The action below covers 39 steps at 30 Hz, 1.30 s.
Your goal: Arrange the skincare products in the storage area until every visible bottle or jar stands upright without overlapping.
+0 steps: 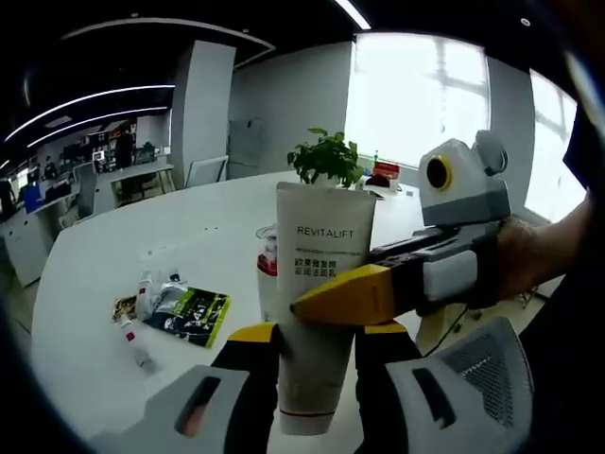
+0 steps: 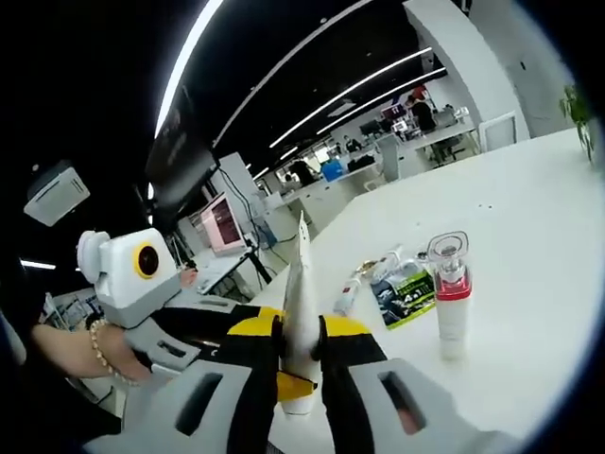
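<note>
Both the left gripper (image 1: 315, 345) and right gripper (image 2: 300, 352) pinched the tube (image 1: 319, 284) above the table (image 1: 113, 255); beyond the fingers a bottle (image 2: 451, 293) stood upright, while sachets (image 1: 180, 310) lay unsorted.

- big white bench (image 1: 113, 265), pretty bare overall
- clear-capped bottle with a red band (image 2: 452, 293) standing upright on it, just past the tool
- green-and-black sachet (image 1: 194, 315) lying flat, off to the tool's left
- small tube (image 1: 135, 342) lying beside that sachet
- potted plant (image 1: 328, 159) at the far end
</note>
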Each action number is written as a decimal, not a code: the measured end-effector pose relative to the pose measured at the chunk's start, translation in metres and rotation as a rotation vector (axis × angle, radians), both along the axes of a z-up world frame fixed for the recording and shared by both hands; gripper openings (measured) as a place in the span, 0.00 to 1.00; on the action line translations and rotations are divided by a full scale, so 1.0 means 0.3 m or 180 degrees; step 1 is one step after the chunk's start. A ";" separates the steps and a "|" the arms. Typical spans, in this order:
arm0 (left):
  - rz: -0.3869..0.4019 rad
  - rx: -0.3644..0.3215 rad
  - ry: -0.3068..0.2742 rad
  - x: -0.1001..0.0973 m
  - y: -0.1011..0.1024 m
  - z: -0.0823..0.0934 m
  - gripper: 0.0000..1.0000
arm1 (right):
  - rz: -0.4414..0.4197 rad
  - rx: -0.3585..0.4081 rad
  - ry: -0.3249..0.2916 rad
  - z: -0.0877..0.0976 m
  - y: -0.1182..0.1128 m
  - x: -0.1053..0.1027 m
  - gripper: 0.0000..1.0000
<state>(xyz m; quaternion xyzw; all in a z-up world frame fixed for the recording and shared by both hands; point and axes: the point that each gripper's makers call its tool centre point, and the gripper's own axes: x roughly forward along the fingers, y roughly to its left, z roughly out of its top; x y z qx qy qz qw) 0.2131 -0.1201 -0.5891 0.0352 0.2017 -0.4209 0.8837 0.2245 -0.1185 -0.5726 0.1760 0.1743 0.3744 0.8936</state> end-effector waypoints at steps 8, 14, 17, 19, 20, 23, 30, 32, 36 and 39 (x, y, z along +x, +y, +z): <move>-0.0067 0.0069 0.0000 -0.061 0.003 -0.030 0.37 | 0.0491 -0.0379 -0.0182 -0.018 0.033 -0.063 0.12; -0.0252 0.0169 0.0023 -0.111 0.045 -0.037 0.41 | 0.0872 -0.0571 -0.0383 -0.041 0.044 -0.081 0.12; -0.0293 0.0158 0.0064 -0.129 0.080 -0.019 0.44 | 0.1104 -0.0759 -0.0572 -0.055 0.045 -0.087 0.12; -0.0330 0.0221 0.0017 -0.135 0.101 0.009 0.43 | 0.1348 -0.0915 -0.0739 -0.071 0.051 -0.098 0.12; -0.0354 0.0219 0.0011 -0.136 0.107 0.023 0.43 | 0.1449 -0.0978 -0.0798 -0.072 0.054 -0.102 0.12; -0.0552 0.0242 -0.0078 -0.139 0.102 0.092 0.42 | 0.1729 -0.1056 -0.0961 -0.073 0.069 -0.124 0.12; -0.1133 0.0537 -0.0220 -0.159 0.050 0.145 0.36 | 0.2258 -0.1051 -0.1193 -0.052 0.104 -0.201 0.12; -0.1302 0.0573 -0.0220 -0.171 0.036 0.141 0.33 | 0.2298 -0.1042 -0.1194 -0.047 0.110 -0.210 0.12; -0.1463 0.0652 -0.0234 -0.172 0.019 0.127 0.25 | 0.2469 -0.1005 -0.1217 -0.039 0.121 -0.235 0.12; -0.1581 0.0594 -0.0189 -0.186 0.002 0.128 0.22 | 0.2528 -0.0998 -0.1216 -0.035 0.123 -0.246 0.12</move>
